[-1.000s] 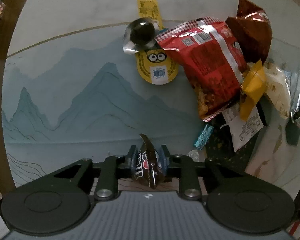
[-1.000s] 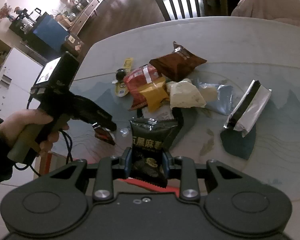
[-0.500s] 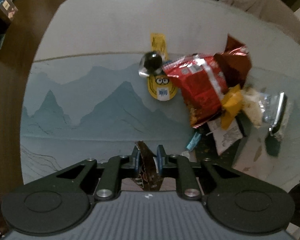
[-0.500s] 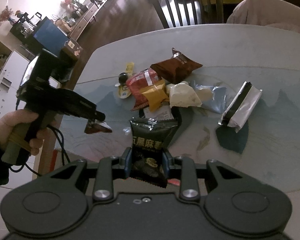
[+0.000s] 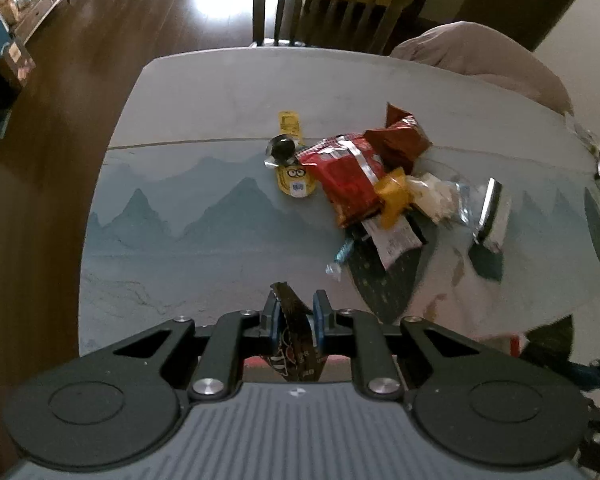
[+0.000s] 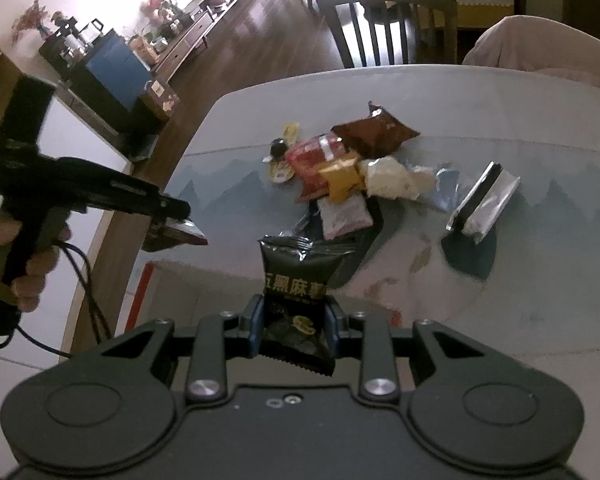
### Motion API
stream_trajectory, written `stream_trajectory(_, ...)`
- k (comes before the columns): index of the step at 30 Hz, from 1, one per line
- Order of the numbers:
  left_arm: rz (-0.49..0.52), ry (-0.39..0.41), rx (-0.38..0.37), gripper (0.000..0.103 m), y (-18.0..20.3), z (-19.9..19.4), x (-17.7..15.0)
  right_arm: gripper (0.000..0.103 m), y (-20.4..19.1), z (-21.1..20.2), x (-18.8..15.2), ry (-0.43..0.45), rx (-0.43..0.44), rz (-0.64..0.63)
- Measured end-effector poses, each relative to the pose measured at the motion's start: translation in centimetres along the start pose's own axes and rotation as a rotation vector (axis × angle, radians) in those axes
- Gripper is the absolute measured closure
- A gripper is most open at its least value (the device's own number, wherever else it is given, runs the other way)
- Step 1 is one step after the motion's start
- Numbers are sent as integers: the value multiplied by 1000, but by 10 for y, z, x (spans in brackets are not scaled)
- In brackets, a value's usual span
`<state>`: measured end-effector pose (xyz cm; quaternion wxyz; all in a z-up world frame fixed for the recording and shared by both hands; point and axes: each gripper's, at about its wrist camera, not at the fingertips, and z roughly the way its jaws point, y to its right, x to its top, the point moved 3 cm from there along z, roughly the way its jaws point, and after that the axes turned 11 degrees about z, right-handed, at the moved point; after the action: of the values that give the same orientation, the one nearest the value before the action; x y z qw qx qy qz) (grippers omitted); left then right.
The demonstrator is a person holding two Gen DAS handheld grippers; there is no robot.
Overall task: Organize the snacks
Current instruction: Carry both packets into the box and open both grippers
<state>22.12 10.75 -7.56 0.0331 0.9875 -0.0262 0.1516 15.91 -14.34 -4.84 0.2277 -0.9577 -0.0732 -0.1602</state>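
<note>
My left gripper (image 5: 294, 312) is shut on a small dark brown candy packet (image 5: 296, 332), held above the table's near edge; the packet also shows in the right wrist view (image 6: 180, 234). My right gripper (image 6: 294, 320) is shut on a black snack packet (image 6: 296, 280) with gold print. A pile of snacks lies mid-table: a red bag (image 5: 348, 178), a brown bag (image 5: 400, 136), a yellow packet (image 5: 394, 196), a Minion pouch (image 5: 294, 178) and a silver packet (image 5: 492, 212).
The table (image 5: 204, 92) has a mountain-print cover and a rounded left edge over a dark wood floor. A chair (image 5: 332, 4) stands at the far side, and a cushioned seat (image 5: 480, 56) at the far right.
Both grippers have lifted and drawn back from the pile, with their packets still held. The table now looks smaller and farther in both views.
</note>
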Motion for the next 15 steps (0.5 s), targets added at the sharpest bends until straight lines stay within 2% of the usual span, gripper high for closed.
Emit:
stream_trajectory(6,47,2,-4,87,13,-14,-40,73,-8,4,-30,-35,-11,-23)
stream_trajectory(15,91,-49,0,87,34,9,-106,73,-14,32,-73,-97,-51,-51)
